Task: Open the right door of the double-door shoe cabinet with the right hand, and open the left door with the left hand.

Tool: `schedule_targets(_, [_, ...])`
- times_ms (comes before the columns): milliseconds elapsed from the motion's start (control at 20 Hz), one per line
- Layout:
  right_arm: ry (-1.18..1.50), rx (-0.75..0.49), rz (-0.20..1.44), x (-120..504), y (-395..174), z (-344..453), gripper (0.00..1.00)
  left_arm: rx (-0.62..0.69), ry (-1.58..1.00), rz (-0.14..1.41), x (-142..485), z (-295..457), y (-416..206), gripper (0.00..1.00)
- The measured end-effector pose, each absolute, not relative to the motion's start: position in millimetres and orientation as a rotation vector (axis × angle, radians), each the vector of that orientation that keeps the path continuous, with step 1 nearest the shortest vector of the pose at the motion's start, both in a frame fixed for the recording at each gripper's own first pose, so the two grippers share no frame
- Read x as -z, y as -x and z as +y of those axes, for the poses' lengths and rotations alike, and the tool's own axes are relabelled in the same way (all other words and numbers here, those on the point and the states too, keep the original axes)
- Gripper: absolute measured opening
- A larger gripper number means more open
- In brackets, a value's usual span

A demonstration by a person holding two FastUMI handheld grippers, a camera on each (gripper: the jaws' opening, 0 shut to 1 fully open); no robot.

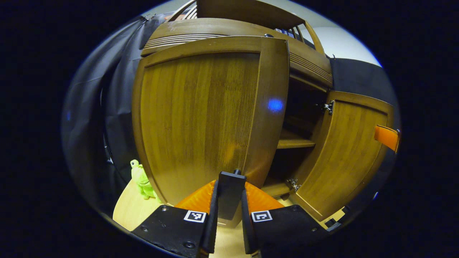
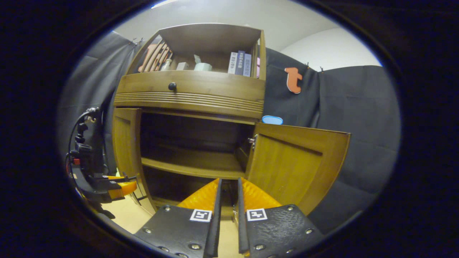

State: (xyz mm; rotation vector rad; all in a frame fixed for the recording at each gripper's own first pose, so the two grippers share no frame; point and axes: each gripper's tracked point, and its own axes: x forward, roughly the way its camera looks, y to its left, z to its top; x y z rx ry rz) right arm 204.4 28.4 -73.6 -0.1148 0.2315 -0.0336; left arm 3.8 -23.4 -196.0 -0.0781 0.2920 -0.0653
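Both doors of the shoe cabinet (image 2: 190, 104) are open, two grippers in play.

One green toy frog (image 1: 141, 179) sits on the floor at far left. The left gripper (image 1: 231, 195) has its fingers clamped on the dark handle (image 1: 231, 193) of the left door (image 1: 204, 118). The right door (image 2: 294, 165) is swung wide; the right gripper (image 2: 228, 211) hangs in front of the cabinet's shelf (image 2: 193, 168), fingers narrow, holding nothing.

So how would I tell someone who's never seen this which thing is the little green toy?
Start at the wooden shoe cabinet and its left door, swung open. Look past that door's outer edge, down to the pale floor by the dark cloth. The green plush toy sits there, the one bright lime, soft thing among brown wood.
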Motion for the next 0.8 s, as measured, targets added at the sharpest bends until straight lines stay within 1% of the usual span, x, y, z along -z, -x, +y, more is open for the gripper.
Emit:
schedule_targets(50, [0.107,0.016,0.235,77,-207,33,0.21,0.062,0.087,0.288,196,-20,3,0.32])
schedule_targets(100, [0.099,-0.001,0.239,79,-209,38,0.21,0.057,0.089,0.285,195,-16,11,0.34])
schedule_targets(150, [0.09,-0.018,0.244,82,-211,44,0.21,0.048,0.087,0.281,195,-11,18,0.32])
schedule_targets(300, [0.071,-0.067,0.253,88,-217,60,0.21,0.008,0.085,0.277,192,4,38,0.32])
schedule_targets(350, [0.066,-0.084,0.256,91,-218,66,0.21,-0.003,0.092,0.276,191,9,43,0.34])
schedule_targets(400, [0.062,-0.1,0.258,92,-221,71,0.22,-0.012,0.1,0.276,191,13,48,0.31])
schedule_targets(450, [0.058,-0.118,0.261,94,-222,78,0.21,-0.02,0.103,0.278,191,16,53,0.31])
schedule_targets(800, [0.045,-0.207,0.274,102,-233,109,0.22,-0.069,0.097,0.281,189,33,69,0.31])
